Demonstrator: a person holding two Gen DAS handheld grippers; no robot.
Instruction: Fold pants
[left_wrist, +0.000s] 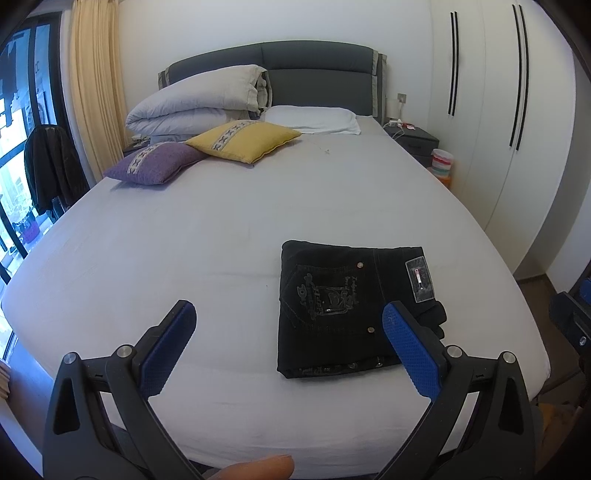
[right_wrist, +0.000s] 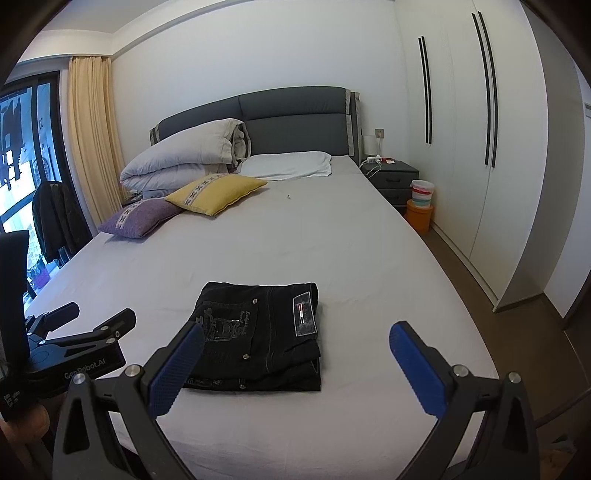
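Black pants (left_wrist: 343, 310) (right_wrist: 258, 339) lie folded into a compact rectangle near the foot of the bed, back pocket and waist patch facing up. My left gripper (left_wrist: 290, 308) is open above the bed's near edge, its right pad overlapping the pants' right side in view, nothing between its fingers. My right gripper (right_wrist: 295, 332) is open too, held back from the pants with its left pad in front of their left edge. In the right wrist view the left gripper's body (right_wrist: 74, 343) shows at the far left.
The bed (left_wrist: 184, 240) has a grey sheet. Purple cushion (left_wrist: 155, 162), yellow cushion (left_wrist: 243, 140), folded duvet (left_wrist: 195, 99) and white pillow (left_wrist: 314, 120) lie near the headboard. Wardrobe doors (right_wrist: 480, 129) and a nightstand (right_wrist: 391, 177) stand on the right; a jacket-draped chair (left_wrist: 51, 166) on the left.
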